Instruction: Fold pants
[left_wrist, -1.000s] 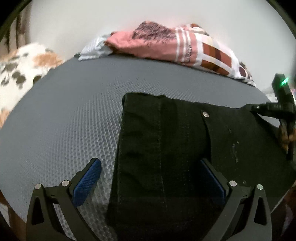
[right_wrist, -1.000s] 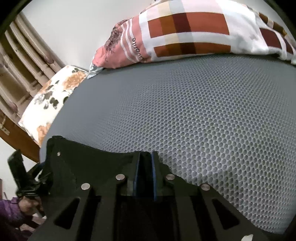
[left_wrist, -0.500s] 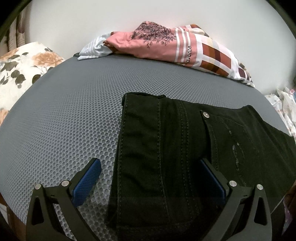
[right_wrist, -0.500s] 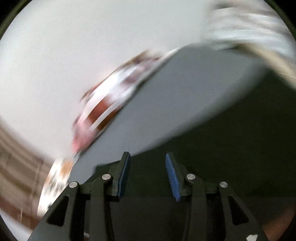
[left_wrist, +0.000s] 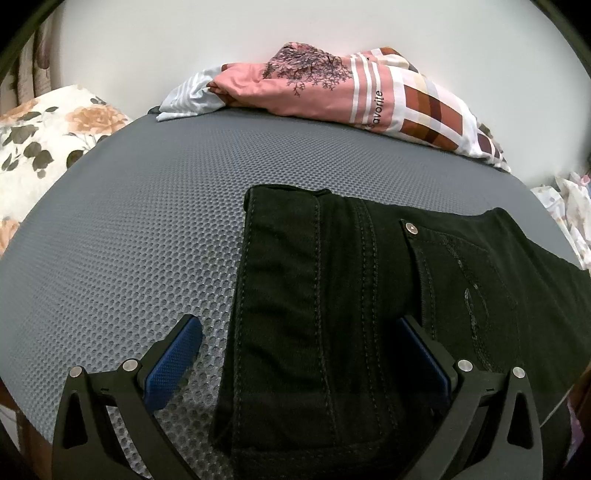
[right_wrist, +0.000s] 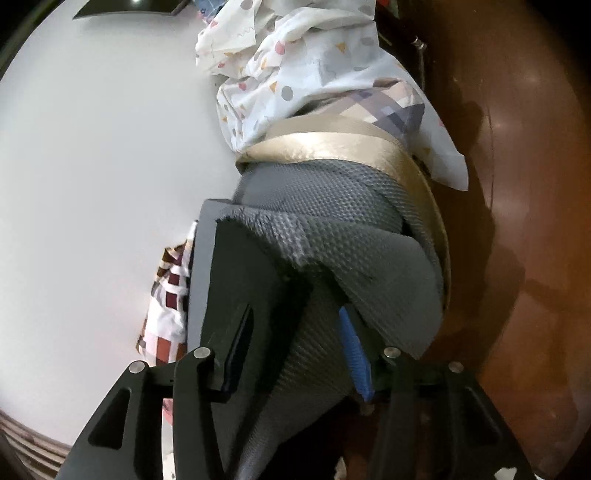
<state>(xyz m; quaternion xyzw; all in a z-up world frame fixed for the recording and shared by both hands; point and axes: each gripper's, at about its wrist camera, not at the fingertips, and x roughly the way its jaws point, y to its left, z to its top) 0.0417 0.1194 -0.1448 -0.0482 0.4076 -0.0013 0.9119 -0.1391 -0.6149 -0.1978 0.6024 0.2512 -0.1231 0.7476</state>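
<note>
Our right gripper (right_wrist: 295, 354) has let go and swung to the bed's edge, apparently open; left gripper (left_wrist: 295, 354) wide astride pants (left_wrist: 332, 295)

Colours only: pants (left_wrist: 332, 295) solid black w/ tonal black stitching, one silver rivet near upper right of the fabric. Mattress (left_wrist: 140, 229) mid grey, honeycomb mesh texture; same grey mesh in right wrist view centre (right_wrist: 332, 206), w/ gold/beige band along its edge. Pillow (left_wrist: 351, 96) top centre: pink w/ dark tree print, white stripes, brown/maroon/cream checks. Floral pillow (left_wrist: 40, 140) left edge: cream w/ orange roses, dark olive leaves. Sheet (right_wrist: 303, 62) top of right wrist view: white w/ small multicolour dots and triangles. Floor (right_wrist: 524, 184) glossy red-brown. Left gripper (left_wrist: 299, 358) and right gripper (right_wrist: 295, 350): black frames, blue pads.
</note>
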